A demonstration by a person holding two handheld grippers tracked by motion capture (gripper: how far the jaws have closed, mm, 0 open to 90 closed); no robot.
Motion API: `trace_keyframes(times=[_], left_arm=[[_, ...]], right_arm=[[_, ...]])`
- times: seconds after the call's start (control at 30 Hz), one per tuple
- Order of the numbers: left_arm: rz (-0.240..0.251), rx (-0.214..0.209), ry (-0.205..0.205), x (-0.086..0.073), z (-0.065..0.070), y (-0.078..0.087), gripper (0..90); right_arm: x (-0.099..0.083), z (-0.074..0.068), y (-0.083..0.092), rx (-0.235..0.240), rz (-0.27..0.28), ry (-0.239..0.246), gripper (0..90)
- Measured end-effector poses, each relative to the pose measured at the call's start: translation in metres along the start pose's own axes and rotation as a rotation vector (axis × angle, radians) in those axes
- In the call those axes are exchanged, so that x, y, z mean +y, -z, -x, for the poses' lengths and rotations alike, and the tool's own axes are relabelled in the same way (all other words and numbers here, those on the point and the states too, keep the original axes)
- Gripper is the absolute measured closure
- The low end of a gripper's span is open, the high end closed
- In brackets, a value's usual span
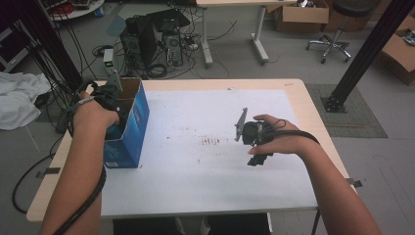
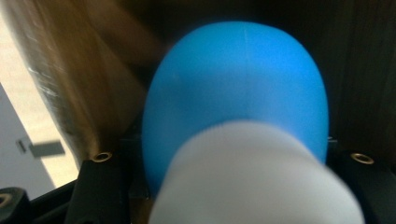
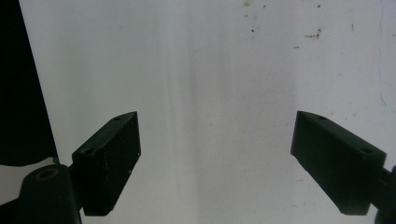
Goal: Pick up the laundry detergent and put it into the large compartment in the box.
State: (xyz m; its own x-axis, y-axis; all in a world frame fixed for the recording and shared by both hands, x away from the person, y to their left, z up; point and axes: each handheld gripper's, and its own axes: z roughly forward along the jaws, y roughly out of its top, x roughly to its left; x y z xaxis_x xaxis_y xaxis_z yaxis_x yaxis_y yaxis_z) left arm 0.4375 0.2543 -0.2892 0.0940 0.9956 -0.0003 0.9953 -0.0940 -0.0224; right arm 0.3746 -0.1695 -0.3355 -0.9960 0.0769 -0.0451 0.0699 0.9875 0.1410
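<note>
An open blue cardboard box (image 1: 130,128) stands on the left side of the table. My left gripper (image 1: 113,105) reaches down into it from above. In the left gripper view, this gripper (image 2: 231,163) is shut on a rounded blue object (image 2: 238,79) that has a pale grey-white part (image 2: 252,182) nearest the camera; the box's brown inner wall (image 2: 70,84) is close on the left. My right gripper (image 1: 258,147) hovers over the right half of the white mat (image 1: 195,171). Its jaws (image 3: 217,154) stand open and wide apart with nothing between them.
The wooden table rim (image 1: 58,161) frames the mat, which carries small dark specks (image 1: 210,142) near the middle. Behind the table, computer towers (image 1: 147,39) and cables sit on the floor. White cloth (image 1: 17,98) lies at the left, and a black post (image 1: 362,54) rises at the right.
</note>
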Motion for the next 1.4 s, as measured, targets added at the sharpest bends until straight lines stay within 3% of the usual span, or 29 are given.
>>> trace_keyframes(times=[0.8,1.0,1.4], left_arm=[[-0.007,0.014,0.015,0.0008,0.0019,-0.0007,37.5],[-0.013,0.027,-0.004,0.0011,0.005,0.0002,34.5],[-0.002,0.016,-0.002,-0.0001,0.005,0.0066,32.2]], right_arm=[[-0.0023,-0.0008,0.0011,0.007,-0.001,-0.004,15.9],[-0.0003,-0.0009,-0.0003,0.009,-0.003,-0.002,15.9],[0.0011,-0.0001,-0.0018,0.014,-0.002,0.002,15.8]])
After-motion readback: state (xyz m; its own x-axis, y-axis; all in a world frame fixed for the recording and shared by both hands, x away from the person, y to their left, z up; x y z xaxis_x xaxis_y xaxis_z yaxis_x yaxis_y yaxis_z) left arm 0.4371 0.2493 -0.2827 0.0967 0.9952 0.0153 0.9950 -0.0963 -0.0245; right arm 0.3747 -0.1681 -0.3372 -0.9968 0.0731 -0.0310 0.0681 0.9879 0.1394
